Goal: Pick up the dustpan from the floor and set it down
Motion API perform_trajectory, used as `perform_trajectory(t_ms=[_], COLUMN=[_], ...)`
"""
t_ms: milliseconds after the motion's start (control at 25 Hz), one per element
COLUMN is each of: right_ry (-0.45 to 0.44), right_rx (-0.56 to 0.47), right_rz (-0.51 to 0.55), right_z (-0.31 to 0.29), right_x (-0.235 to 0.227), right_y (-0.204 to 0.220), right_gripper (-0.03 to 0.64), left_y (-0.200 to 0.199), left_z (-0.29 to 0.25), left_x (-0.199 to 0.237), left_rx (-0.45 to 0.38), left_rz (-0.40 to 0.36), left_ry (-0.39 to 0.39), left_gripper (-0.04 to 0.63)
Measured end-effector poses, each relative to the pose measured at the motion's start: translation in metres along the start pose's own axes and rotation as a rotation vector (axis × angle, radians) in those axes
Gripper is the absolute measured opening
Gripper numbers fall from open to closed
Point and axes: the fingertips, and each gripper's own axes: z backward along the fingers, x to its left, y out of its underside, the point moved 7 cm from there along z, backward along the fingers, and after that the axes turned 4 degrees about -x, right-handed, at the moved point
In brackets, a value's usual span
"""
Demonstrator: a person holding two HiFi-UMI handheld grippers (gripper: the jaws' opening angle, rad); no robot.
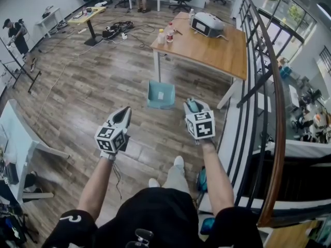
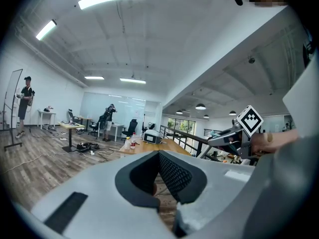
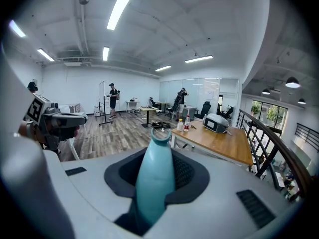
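A teal dustpan (image 1: 161, 94) stands on the wood floor by the table leg, ahead of both grippers. My right gripper (image 1: 192, 105) is shut on a teal handle (image 3: 155, 178) whose looped end sticks up past the jaws in the right gripper view (image 3: 157, 148). Further teal parts (image 1: 201, 180) show low beside the person's right leg; I cannot tell whether they join that handle. My left gripper (image 1: 125, 112) hangs level to the left of the dustpan. Its jaws stand a little apart with nothing between them (image 2: 158, 156).
A wooden table (image 1: 217, 53) carries a grey-white appliance (image 1: 208, 24) and bottles (image 1: 165, 34). A black railing with a wood top (image 1: 276, 112) runs along the right. A white table (image 1: 15, 138) stands at the left. Cables (image 1: 116, 30) lie on the far floor, and people stand in the background.
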Motion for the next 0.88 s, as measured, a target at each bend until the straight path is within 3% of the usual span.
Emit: perform_trajectory(t_ms=[880], right_ry=[0.01], right_rx=[0.095], right_rz=[-0.032], right_z=[-0.029], right_x=[-0.027], right_y=[0.048], right_gripper=[0.084], left_y=[0.036], left_z=[-0.037], left_x=[0.002], left_rx=[0.074], left_rz=[0.044], left_ry=[0.01], left_gripper=[-0.005])
